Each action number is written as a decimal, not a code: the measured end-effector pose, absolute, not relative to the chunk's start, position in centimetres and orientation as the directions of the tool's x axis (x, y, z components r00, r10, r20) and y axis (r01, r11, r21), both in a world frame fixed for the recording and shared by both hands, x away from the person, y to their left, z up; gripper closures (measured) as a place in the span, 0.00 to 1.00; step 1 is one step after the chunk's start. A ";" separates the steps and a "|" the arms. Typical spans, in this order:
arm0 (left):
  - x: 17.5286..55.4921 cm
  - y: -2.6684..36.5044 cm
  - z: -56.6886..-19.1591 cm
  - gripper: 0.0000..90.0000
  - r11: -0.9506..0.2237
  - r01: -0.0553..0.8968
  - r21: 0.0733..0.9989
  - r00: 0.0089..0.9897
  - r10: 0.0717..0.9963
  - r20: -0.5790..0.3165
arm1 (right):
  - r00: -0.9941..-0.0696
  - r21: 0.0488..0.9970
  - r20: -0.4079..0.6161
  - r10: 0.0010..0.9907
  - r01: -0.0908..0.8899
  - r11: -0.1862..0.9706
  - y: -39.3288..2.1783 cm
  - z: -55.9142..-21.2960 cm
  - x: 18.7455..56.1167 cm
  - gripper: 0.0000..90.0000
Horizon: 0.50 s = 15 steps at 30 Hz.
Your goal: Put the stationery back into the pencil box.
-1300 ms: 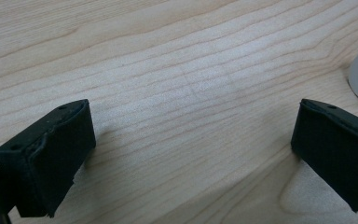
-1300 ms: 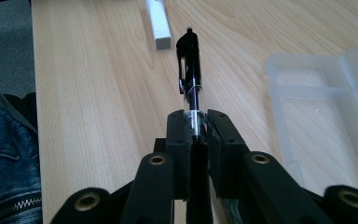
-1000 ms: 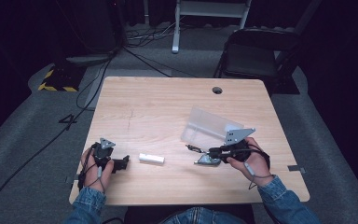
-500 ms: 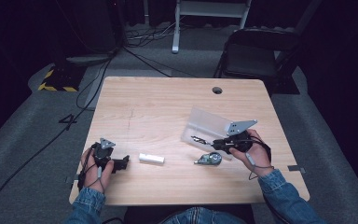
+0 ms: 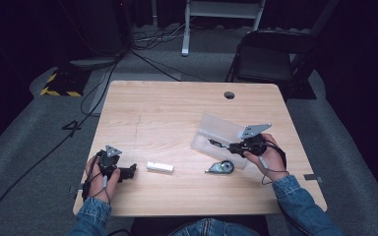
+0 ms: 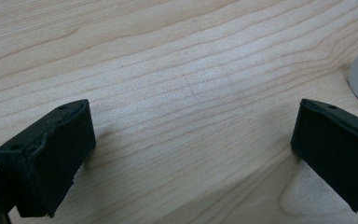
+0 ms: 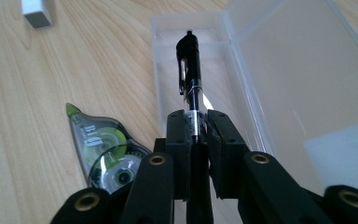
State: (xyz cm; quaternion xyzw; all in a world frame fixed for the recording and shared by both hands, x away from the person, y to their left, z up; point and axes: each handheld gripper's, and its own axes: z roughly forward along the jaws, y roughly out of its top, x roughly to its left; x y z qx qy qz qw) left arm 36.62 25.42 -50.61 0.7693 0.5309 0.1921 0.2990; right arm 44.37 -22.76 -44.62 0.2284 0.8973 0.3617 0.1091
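Black pen (image 7: pixel 189 70) clamped between the jaws of the right gripper (image 7: pixel 196 126), pointing up the middle of the right gripper view, its clip end hanging over the tray half of a clear plastic pencil case (image 7: pixel 168 28). The case lies open, lid flopped out to the right side of that frame (frosted plastic, with a pale label patch at lower right). Just left of the case sits a correction tape dispenser (image 7: pixel 103 151), green and see-through, flat on the wooden table (image 7: pixel 74 70). A white eraser (image 7: pixel 36 11) peeks in at the top left corner.

In the high view the right gripper (image 5: pixel 214 142) is right of centre over the case (image 5: pixel 204 140), with the dispenser (image 5: pixel 221 167) just below it. The left gripper (image 5: pixel 133 169) sits at the lower left, jaws spread wide with nothing between them, eraser (image 5: pixel 159 167) just beside it.
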 end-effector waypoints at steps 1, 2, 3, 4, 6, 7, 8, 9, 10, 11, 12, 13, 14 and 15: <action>36.6 25.4 -50.6 0.00 -0.258 0.702 0.664 0.363 0.932 -0.022 | -0.870 0.697 -0.029 0.493 0.336 0.633 -22.8 -44.7 44.4 0.88; 36.6 25.4 -50.6 0.00 -0.258 0.702 0.664 0.363 0.932 -0.022 | -0.867 0.694 -0.034 0.498 0.338 0.635 -22.9 -44.9 44.6 0.88; 36.6 25.4 -50.6 0.00 -0.258 0.702 0.664 0.363 0.932 -0.022 | -0.863 0.692 -0.035 0.503 0.342 0.636 -23.0 -45.1 44.7 0.88; 36.6 25.4 -50.6 0.00 -0.258 0.702 0.664 0.363 0.932 -0.022 | -0.861 0.690 -0.034 0.508 0.347 0.635 -23.0 -45.2 44.8 0.88; 36.6 25.4 -50.6 0.00 -0.258 0.702 0.664 0.363 0.932 -0.022 | -0.857 0.687 -0.037 0.513 0.352 0.636 -23.1 -45.4 45.1 0.88; 36.6 25.4 -50.6 0.00 -0.258 0.702 0.664 0.363 0.932 -0.022 | -0.855 0.684 -0.040 0.517 0.354 0.638 -23.1 -45.6 45.1 0.88; 36.6 25.4 -50.6 0.00 -0.258 0.702 0.664 0.363 0.932 -0.022 | -0.853 0.680 -0.039 0.520 0.358 0.639 -23.1 -45.7 45.2 0.88; 36.6 25.4 -50.6 0.00 -0.258 0.702 0.664 0.363 0.932 -0.022 | -0.852 0.679 -0.041 0.522 0.359 0.640 -23.1 -45.8 45.3 0.88; 36.6 25.4 -50.6 0.00 -0.258 0.702 0.664 0.363 0.932 -0.021 | -0.849 0.679 -0.044 0.527 0.361 0.639 -23.1 -45.9 45.4 0.88; 36.6 25.4 -50.6 0.00 -0.258 0.702 0.664 0.363 0.932 -0.022 | -0.848 0.678 -0.045 0.528 0.362 0.640 -23.1 -46.0 45.5 0.88; 36.6 25.4 -50.6 0.00 -0.258 0.702 0.664 0.363 0.932 -0.022 | -0.847 0.678 -0.050 0.529 0.360 0.640 -23.1 -46.1 45.6 0.88; 36.6 25.4 -50.6 0.00 -0.258 0.702 0.664 0.363 0.932 -0.022 | -0.847 0.677 -0.050 0.530 0.362 0.641 -23.0 -46.2 45.6 0.88; 36.6 25.4 -50.6 0.00 -0.258 0.702 0.664 0.363 0.932 -0.022 | -0.845 0.675 -0.051 0.532 0.363 0.642 -23.0 -46.3 45.7 0.88; 36.6 25.4 -50.6 0.00 -0.258 0.702 0.664 0.363 0.932 -0.022 | -0.846 0.675 -0.055 0.531 0.361 0.644 -22.9 -46.4 45.7 0.88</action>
